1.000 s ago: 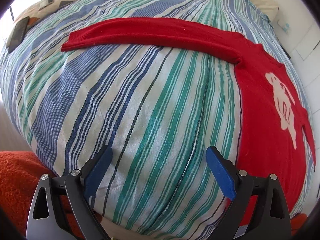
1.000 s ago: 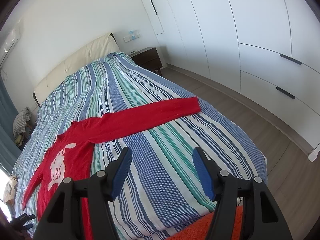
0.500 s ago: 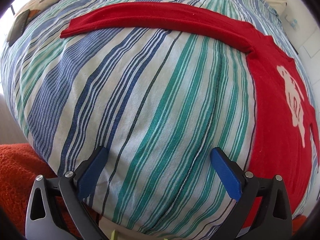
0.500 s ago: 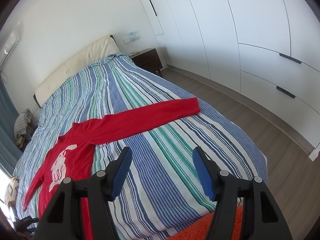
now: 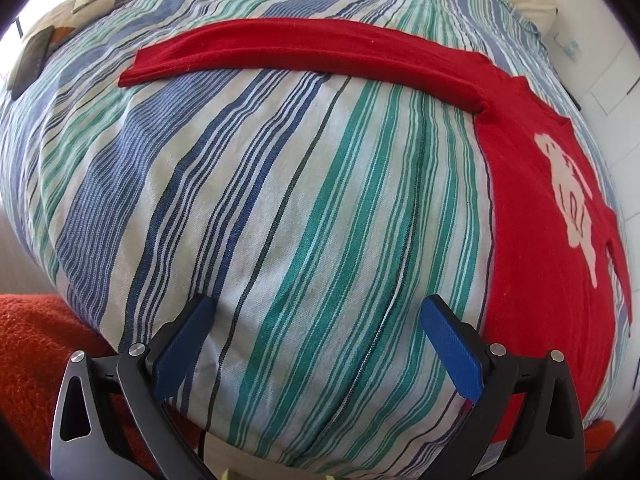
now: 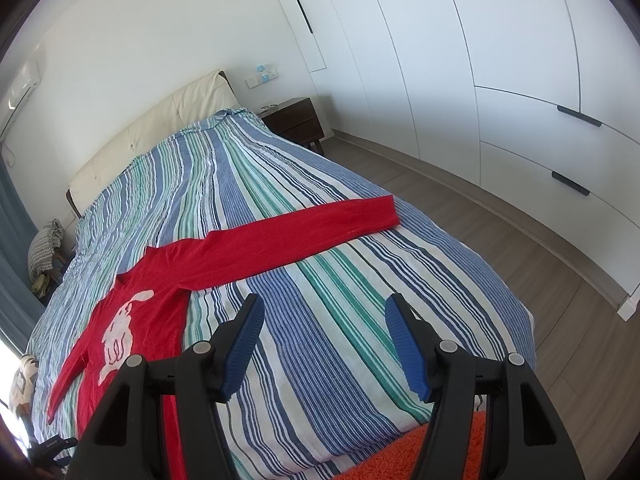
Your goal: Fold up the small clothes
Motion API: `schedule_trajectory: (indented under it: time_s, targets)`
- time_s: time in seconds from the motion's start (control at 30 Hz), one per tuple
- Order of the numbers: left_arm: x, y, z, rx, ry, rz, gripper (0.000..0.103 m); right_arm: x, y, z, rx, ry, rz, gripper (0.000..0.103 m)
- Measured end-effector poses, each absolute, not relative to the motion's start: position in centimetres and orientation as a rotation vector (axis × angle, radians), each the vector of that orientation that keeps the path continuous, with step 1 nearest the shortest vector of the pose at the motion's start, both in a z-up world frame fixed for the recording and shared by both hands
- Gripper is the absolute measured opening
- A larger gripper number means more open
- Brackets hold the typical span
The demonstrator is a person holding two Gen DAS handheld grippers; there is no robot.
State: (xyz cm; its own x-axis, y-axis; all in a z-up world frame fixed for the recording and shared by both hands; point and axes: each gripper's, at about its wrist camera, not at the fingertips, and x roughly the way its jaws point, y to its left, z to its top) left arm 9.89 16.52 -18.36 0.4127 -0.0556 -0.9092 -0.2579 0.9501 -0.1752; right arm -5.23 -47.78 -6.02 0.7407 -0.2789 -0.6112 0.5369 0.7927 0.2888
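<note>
A red long-sleeved sweater (image 5: pixel 532 208) with a pale animal print lies flat on the striped bed cover (image 5: pixel 280 200). One sleeve (image 5: pixel 288 50) stretches across the bed to the left in the left wrist view. My left gripper (image 5: pixel 316 312) is open and empty, low over the bed's near edge, beside the sweater's body. In the right wrist view the sweater (image 6: pixel 152 304) lies at the left with a sleeve (image 6: pixel 312 232) reaching right. My right gripper (image 6: pixel 324 312) is open and empty above the bed, short of that sleeve.
An orange fuzzy blanket (image 5: pixel 36 344) lies at the bed's foot, also in the right wrist view (image 6: pixel 420 456). A patterned cushion (image 5: pixel 84 4) sits at the far left. White wardrobes (image 6: pixel 520 80), a dark nightstand (image 6: pixel 296 120), a cream headboard (image 6: pixel 168 120) and wood floor (image 6: pixel 540 280) surround the bed.
My left gripper has shifted over the bed, so the sweater sits differently in its view. The right gripper has barely moved. Both stay open.
</note>
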Motion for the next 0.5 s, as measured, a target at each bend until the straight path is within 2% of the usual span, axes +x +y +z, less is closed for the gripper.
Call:
schedule_trajectory:
  time_s: [0.33, 0.5]
  targets:
    - [7.4, 16.6, -12.1, -0.221, 0.831, 0.192, 0.102, -5.5, -47.9, -5.9, 0.480, 0.578, -0.470, 0.063]
    - [7.6, 15.3, -11.2, -0.129, 0.778, 0.197, 0.102, -5.5, -47.9, -5.9, 0.479, 0.578, -0.470, 0.063]
